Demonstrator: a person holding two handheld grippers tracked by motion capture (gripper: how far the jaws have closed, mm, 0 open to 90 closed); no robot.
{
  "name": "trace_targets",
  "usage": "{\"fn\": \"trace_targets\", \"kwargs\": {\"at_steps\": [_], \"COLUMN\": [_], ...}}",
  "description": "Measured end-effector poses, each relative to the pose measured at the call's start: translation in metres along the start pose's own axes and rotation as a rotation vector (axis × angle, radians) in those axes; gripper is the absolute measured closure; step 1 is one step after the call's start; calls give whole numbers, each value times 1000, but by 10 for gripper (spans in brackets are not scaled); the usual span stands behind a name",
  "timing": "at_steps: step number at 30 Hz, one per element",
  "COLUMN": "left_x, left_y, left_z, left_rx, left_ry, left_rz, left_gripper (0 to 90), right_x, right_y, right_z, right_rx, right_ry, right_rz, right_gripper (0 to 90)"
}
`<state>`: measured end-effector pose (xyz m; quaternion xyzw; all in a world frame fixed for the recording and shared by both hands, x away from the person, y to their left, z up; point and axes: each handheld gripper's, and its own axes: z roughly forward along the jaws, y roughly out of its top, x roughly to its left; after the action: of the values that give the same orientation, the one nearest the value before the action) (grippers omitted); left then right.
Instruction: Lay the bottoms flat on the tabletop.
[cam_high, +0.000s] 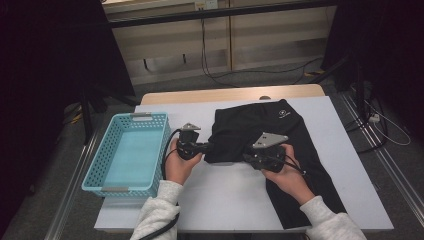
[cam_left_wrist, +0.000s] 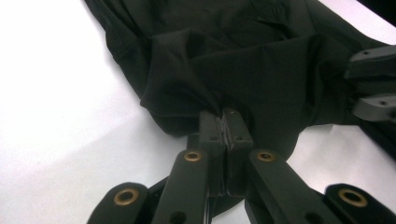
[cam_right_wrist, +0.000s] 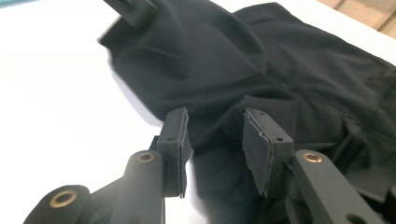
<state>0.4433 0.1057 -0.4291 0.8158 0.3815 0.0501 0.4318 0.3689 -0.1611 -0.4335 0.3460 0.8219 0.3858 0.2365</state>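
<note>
The left gripper (cam_left_wrist: 225, 122) has its jaws pressed together on a fold of the black garment (cam_high: 280, 145), and the cloth bunches into soft wrinkles at the pads. The right gripper (cam_right_wrist: 215, 140) stands with its jaws apart over the same cloth, with nothing pinched. The garment is thin, matt and smooth, partly folded, with a small white logo (cam_high: 281, 113). It lies on the white table (cam_high: 225, 195), right of a light blue plastic basket (cam_high: 100, 165) with perforated walls.
</note>
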Motion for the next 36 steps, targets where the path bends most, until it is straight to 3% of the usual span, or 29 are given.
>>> {"fn": "trace_targets", "kwargs": {"at_steps": [3,8,13,18,21,24,27,29,32,36], "left_x": [1,2,1,2,0,0,0,1,2,2], "left_y": [0,-2,-1,-2,-1,-1,-1,-1,-1,-1], "left_z": [-1,-1,-1,-2,-2,-1,0,0,-1,-3], "left_rx": [2,-5,-5,-2,-6,-8,-4,-5,-17,-20], "left_ry": [4,7,14,25,27,26,22,22,18,19], "left_rz": [4,-13,-15,-12,-14,-12,-12,-11,-24,-23], "left_gripper": [886,887,887,887,887,887,887,887,887,886], "right_x": [-11,-18,-10,4,10,16,17,17,18,17], "right_y": [-4,-7,-4,1,1,1,1,1,0,2], "right_z": [2,-6,-17,-22,-13,7,28,39,51,54], "right_rx": [11,18,-11,-18,-7,22,44,59,93,85], "right_ry": [-16,-44,-41,17,50,87,90,117,106,89], "right_rz": [50,59,24,-10,-25,-29,-21,-5,-20,-44], "right_gripper": [636,607,607,635,656,654,638,629,622,772]}}
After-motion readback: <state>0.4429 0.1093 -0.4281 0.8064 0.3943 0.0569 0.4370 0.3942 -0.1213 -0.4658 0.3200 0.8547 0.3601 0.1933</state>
